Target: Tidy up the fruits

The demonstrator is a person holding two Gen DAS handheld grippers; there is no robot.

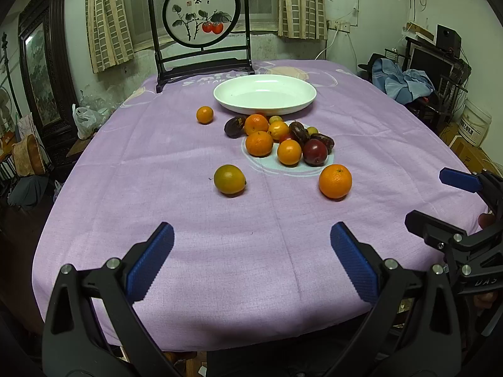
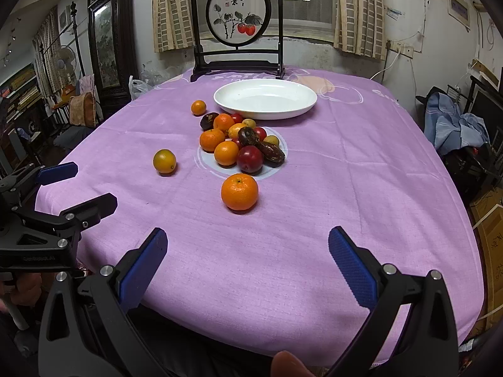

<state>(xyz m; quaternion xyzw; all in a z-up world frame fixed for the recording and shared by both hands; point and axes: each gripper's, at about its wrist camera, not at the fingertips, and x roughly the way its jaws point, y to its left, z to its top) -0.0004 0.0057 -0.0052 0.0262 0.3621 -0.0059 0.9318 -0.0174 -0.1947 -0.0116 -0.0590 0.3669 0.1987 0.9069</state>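
Purple cloth [image 1: 188,204] covers the whole table in front of me, and I've got both tools hanging over its near edge. My left gripper [image 1: 251,260] has its blue pads spread wide with nothing between them, and my right gripper [image 2: 248,265] is just as wide and just as empty. Out in the middle sits the fruit pile [image 1: 283,138]: oranges, dark red plums, brown wrinkled ones and a few small yellow ones, bunched together on a pale printed circle of the cloth. Just behind the pile is the white dish [image 1: 264,94], bare inside. Some pieces lie apart from the bunch: a big orange [image 2: 239,191] nearest my right gripper, a greenish-yellow citrus [image 1: 229,179] off to the left of the pile, and a small orange [image 1: 204,115] up beside the dish's left rim. At the far edge of the table stands a dark framed screen [image 1: 201,15] painted with red fruit on a branch.
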